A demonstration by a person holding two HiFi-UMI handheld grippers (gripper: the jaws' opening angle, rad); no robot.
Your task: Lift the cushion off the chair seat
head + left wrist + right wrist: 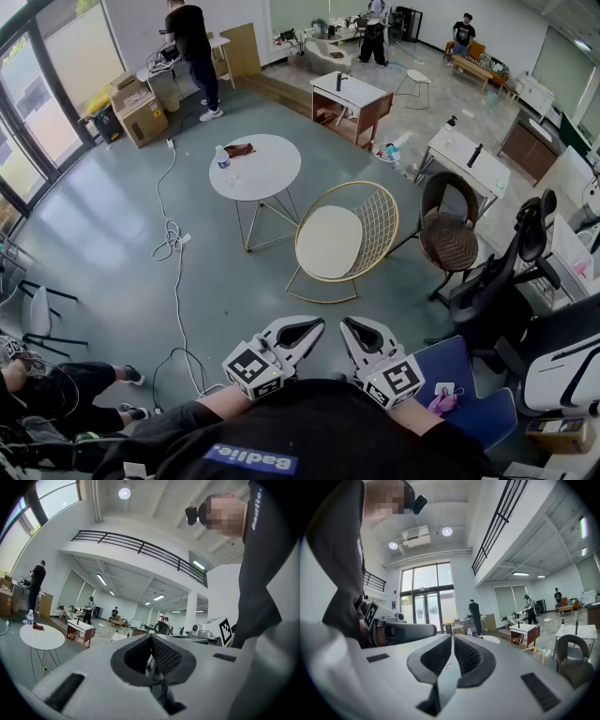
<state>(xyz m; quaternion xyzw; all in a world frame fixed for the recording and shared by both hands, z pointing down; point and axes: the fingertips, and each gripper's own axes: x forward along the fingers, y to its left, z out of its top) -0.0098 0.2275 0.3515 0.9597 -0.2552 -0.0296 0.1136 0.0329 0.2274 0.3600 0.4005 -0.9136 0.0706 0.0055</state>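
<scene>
The left claw (309,325) and right claw (349,324) are closed and empty, well apart from the cushion (328,242) on the chair (380,217).

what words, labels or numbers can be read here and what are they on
"Badlie.": white letters on a blue patch on the person's black shirt.
Cubes on the left gripper and right gripper: square patterns only, no words.
Cardboard boxes and bottle: print too small to read.

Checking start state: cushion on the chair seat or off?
On. The cushion lies flat on the seat of the wire chair, with nothing touching it.
</scene>
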